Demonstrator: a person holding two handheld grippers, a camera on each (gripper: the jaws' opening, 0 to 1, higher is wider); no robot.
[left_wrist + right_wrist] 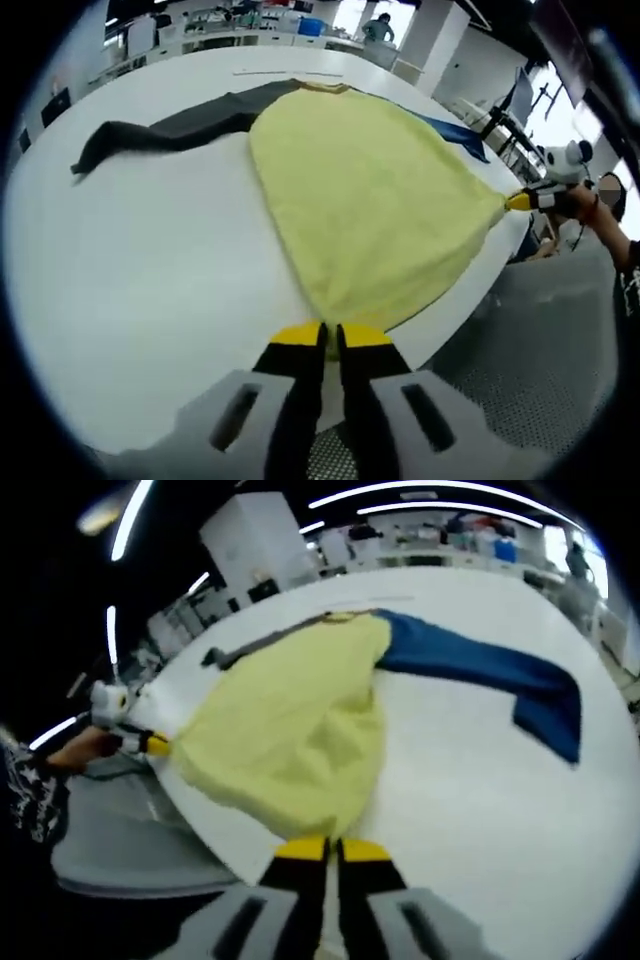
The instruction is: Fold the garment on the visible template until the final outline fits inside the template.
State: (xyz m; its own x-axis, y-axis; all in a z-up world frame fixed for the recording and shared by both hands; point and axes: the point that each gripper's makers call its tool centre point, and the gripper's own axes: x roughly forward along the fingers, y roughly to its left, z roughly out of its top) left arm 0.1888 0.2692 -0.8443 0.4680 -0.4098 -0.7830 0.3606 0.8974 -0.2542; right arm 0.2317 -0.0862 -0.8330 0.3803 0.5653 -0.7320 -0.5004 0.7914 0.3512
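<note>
A garment with a yellow body (360, 190) lies on the white table (150, 280). Its dark grey sleeve (160, 132) stretches left and its blue sleeve (455, 133) runs off to the far right. My left gripper (330, 335) is shut on the yellow hem at the table's near edge. The right gripper (520, 201) pinches the other hem corner, pulling it to a point. In the right gripper view, the right gripper (332, 848) is shut on the yellow body's (290, 730) hem. The blue sleeve (490, 670) lies spread to the right, and the left gripper (155, 745) grips the far corner.
The table's rounded edge (470, 300) runs close under both grippers, with grey floor (540, 360) beyond it. A person's hand (85, 748) holds the left gripper. Desks and shelves (250, 25) stand past the table's far side.
</note>
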